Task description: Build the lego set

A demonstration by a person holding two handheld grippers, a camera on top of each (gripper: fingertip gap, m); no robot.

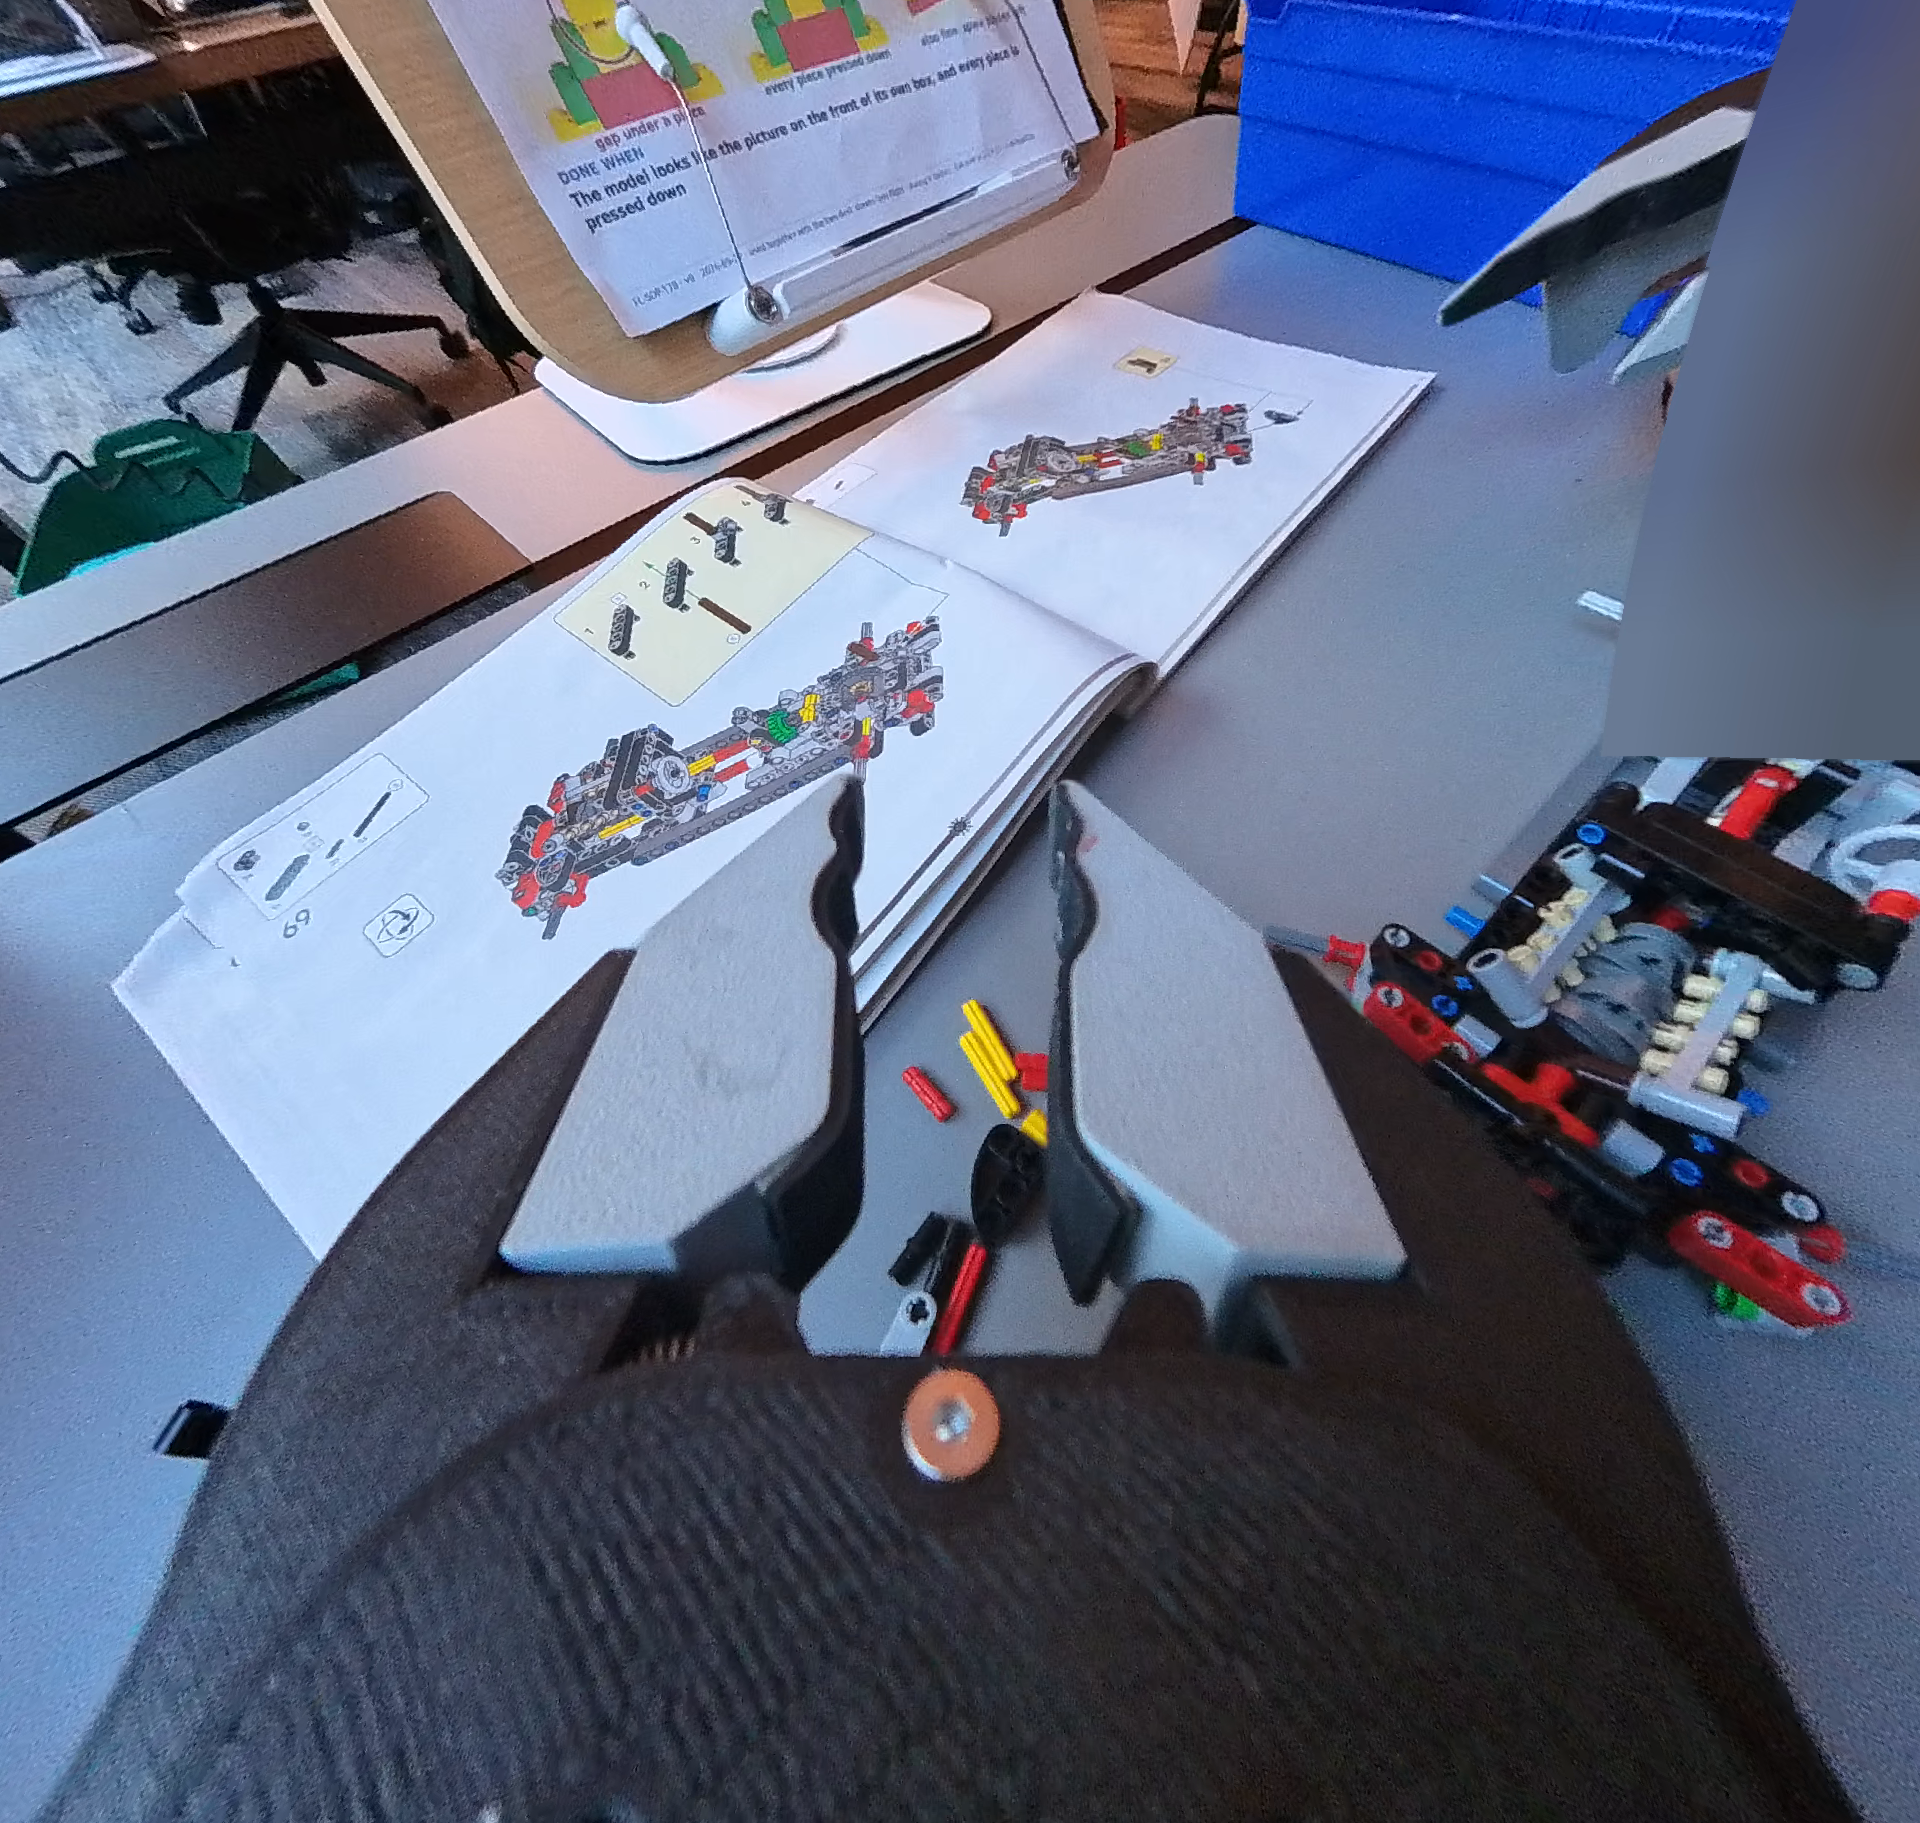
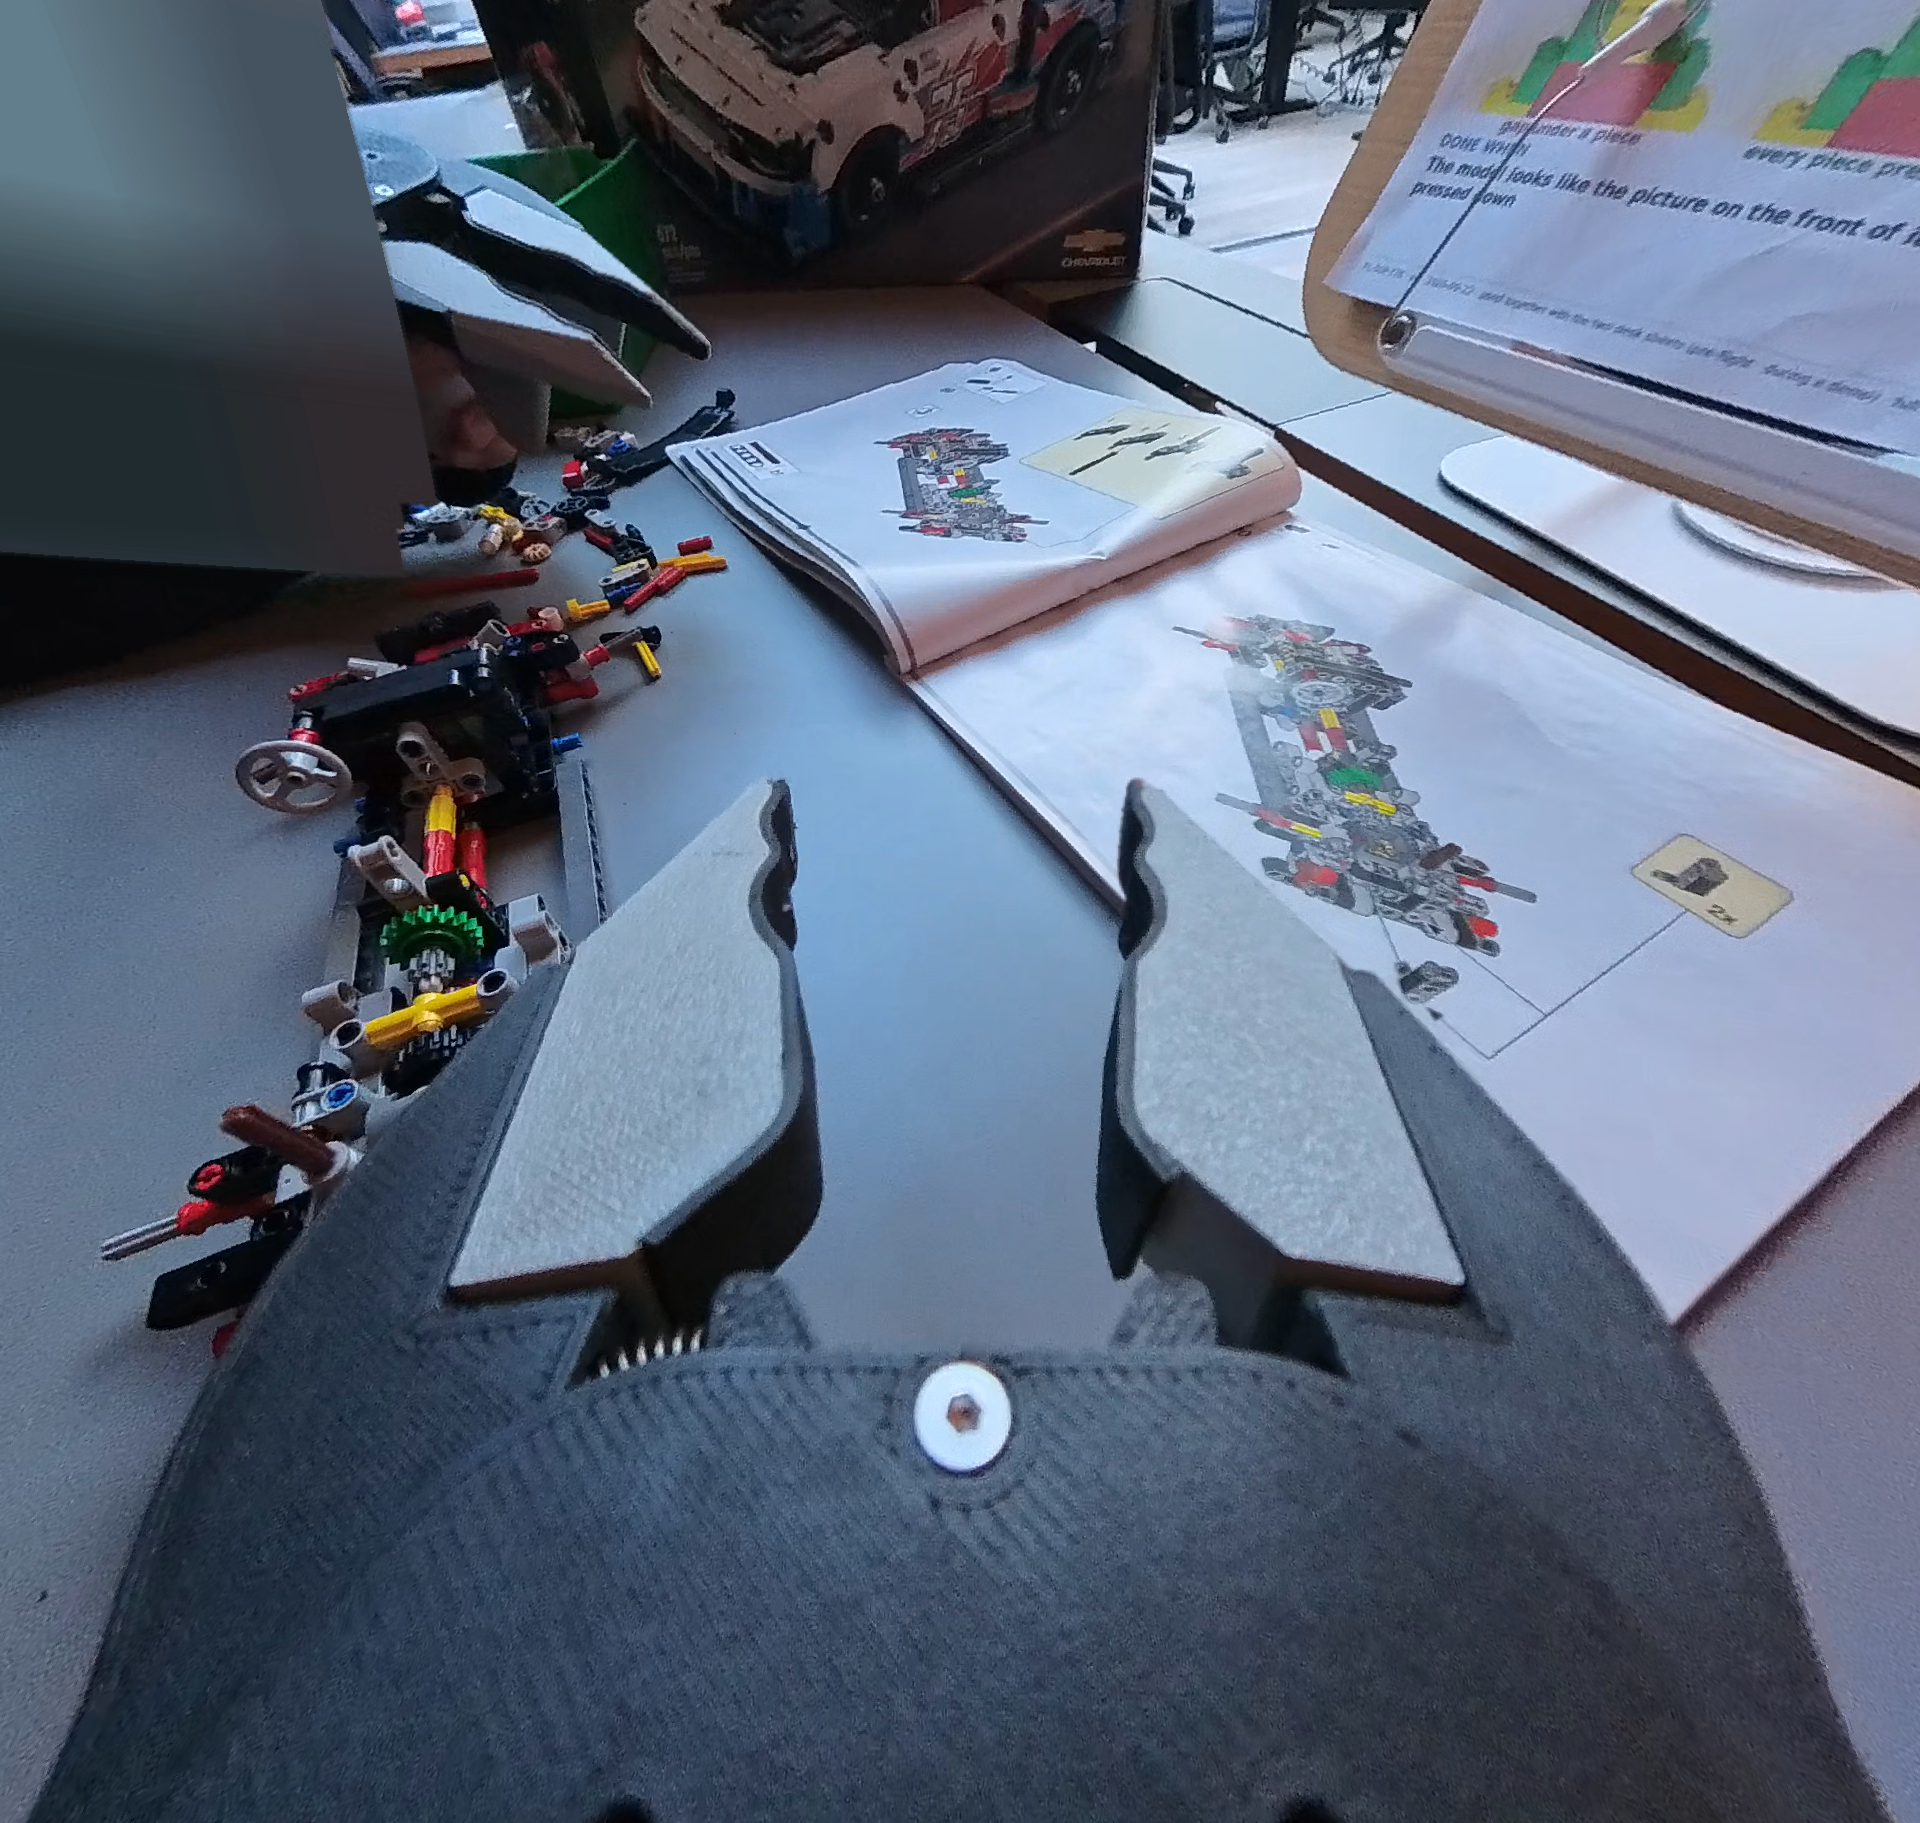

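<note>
Our left gripper [image 1: 956,828] hangs above the grey counter [image 1: 1382,651] with its grey fingers [image 1: 727,1025] partly spread and nothing between them. Directly under it lie small loose plastic pins, yellow [image 1: 987,1056], red [image 1: 928,1093] and black [image 1: 1008,1176]. The open white instruction booklet [image 1: 665,838] lies at 11 o'clock, its edge just under the left fingertip.

Our right gripper [image 2: 956,838] is spread wider and also empty, over bare counter. The half-built black, grey and red brick chassis [image 2: 436,838] stands at 9 o'clock, and the booklet's page [image 2: 1558,838] at 2 o'clock.

We judge these risks: the small pins are round and light, so a lowered finger may roll or flick them away, or pinch two together. The left fingertip may catch the booklet's page and drag it. The right gripper, moving sideways, may knock the chassis and loosen the green toothed wheel [image 2: 436,926].
</note>
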